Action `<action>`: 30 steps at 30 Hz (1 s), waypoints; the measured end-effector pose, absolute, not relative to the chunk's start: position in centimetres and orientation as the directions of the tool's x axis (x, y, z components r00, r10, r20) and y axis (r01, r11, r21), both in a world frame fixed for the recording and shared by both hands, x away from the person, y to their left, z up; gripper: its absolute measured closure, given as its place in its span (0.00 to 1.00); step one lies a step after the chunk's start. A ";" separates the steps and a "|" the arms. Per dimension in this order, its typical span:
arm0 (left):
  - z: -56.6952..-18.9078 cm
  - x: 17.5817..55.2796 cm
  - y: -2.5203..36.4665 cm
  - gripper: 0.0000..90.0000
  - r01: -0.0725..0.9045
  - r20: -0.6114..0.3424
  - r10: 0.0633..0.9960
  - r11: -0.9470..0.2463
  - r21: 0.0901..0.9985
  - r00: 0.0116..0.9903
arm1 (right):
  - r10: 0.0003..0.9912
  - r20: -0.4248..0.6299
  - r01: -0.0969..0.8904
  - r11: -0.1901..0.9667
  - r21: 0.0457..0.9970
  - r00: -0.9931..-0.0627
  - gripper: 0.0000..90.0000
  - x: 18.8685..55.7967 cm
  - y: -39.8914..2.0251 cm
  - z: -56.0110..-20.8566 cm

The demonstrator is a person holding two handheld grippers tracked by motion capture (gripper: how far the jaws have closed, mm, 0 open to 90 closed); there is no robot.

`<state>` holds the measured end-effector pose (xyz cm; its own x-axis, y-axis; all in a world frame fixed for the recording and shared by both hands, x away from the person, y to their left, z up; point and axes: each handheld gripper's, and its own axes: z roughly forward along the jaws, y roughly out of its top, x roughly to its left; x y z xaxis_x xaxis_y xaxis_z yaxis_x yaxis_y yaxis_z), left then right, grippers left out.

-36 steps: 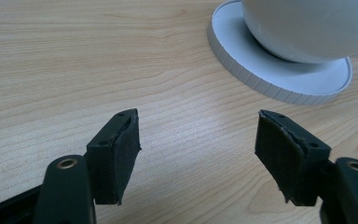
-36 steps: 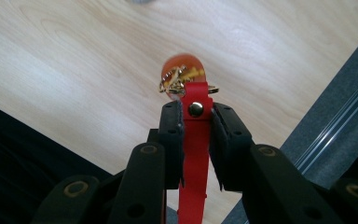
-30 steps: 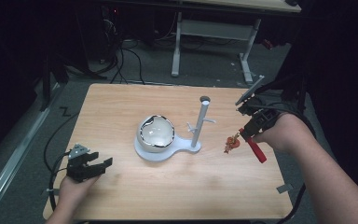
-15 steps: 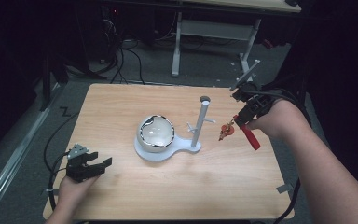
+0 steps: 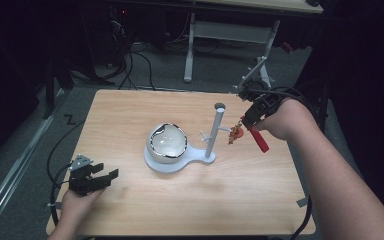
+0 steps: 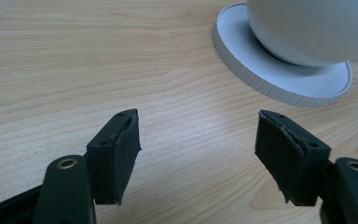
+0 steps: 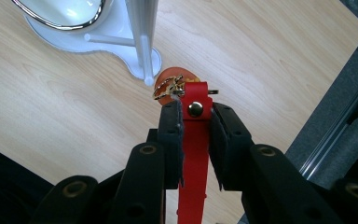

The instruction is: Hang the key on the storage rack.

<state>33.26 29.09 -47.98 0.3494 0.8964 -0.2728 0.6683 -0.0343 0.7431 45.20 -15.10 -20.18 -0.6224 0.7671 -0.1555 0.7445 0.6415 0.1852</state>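
A red strap keychain (image 7: 196, 140) with a brass snap, gold clasp and orange charm (image 7: 170, 84) is pinched in my right gripper (image 7: 195, 112), which is shut on the strap. In the high view that right gripper (image 5: 247, 121) holds the keychain (image 5: 236, 133) just right of a peg on the white stand's upright post (image 5: 215, 131); the peg tip (image 7: 148, 80) lies beside the charm. A white bowl with a shiny rim (image 5: 167, 143) sits on the stand's round base (image 5: 152, 163). My left gripper (image 5: 100, 177) rests open at the near left, with bare wood between its jaws (image 6: 196, 154).
The wooden table (image 5: 130, 110) ends at a rounded far-right corner (image 7: 354, 23), with grey floor beyond. A grey desk frame (image 5: 220, 30) and cables (image 5: 135, 60) stand behind the table. The stand's base (image 6: 270, 79) lies ahead of the left gripper.
My right gripper has carried the keychain up and toward the stand's post, from lower right of it to beside the peg. The left gripper has stayed put.
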 end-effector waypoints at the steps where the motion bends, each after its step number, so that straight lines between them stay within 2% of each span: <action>1: -48.0 33.2 29.1 0.35 0.668 -0.274 0.897 -0.032 0.744 0.348 | 0.765 -0.154 0.743 0.643 0.186 -0.625 0.83 45.3 -15.0 -20.1; 30: -48.0 33.2 29.2 0.35 0.670 -0.283 0.896 -0.022 0.742 0.342 | 0.735 -0.141 0.713 0.678 0.181 -0.663 0.83 44.5 -12.6 -20.5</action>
<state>33.16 29.24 -48.00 0.3418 0.8962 -0.2829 0.6703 -0.0215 0.7417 44.49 -12.56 -20.52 -0.6633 0.7350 -0.1408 0.7126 0.6778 0.1814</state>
